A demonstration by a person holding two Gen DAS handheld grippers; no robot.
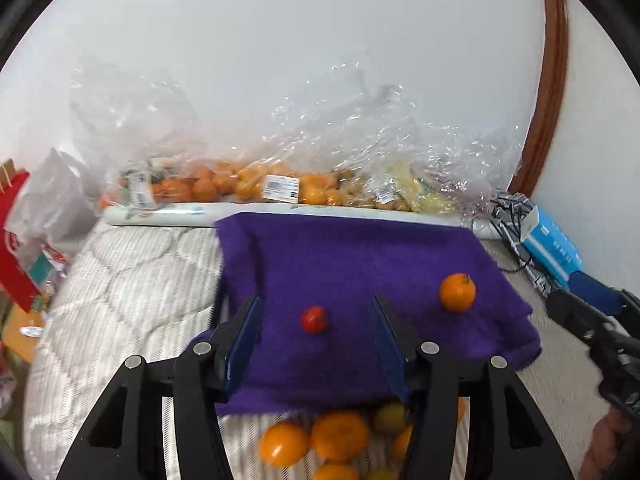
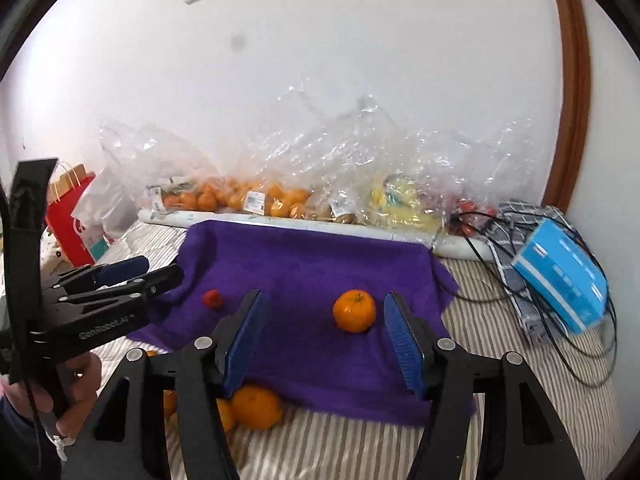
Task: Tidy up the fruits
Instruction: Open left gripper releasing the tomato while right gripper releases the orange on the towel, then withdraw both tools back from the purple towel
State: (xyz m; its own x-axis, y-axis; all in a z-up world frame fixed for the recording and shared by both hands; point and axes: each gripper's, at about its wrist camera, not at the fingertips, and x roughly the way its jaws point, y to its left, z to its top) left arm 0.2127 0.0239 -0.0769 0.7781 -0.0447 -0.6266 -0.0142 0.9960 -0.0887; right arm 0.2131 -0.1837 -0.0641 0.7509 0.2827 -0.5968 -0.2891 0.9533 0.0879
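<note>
Oranges [image 1: 316, 440] lie half-hidden behind left hand-held gripper [image 1: 316, 332]; both it and right hand-held gripper [image 2: 326, 324] gape empty.

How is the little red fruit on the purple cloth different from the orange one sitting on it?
The red fruit is much smaller than the orange fruit. It is deep red; the other is bright orange with a small green stem on top. The red fruit lies toward the cloth's left, the orange fruit toward its right. Both are roundish, resting apart on the purple cloth, ungripped.
</note>
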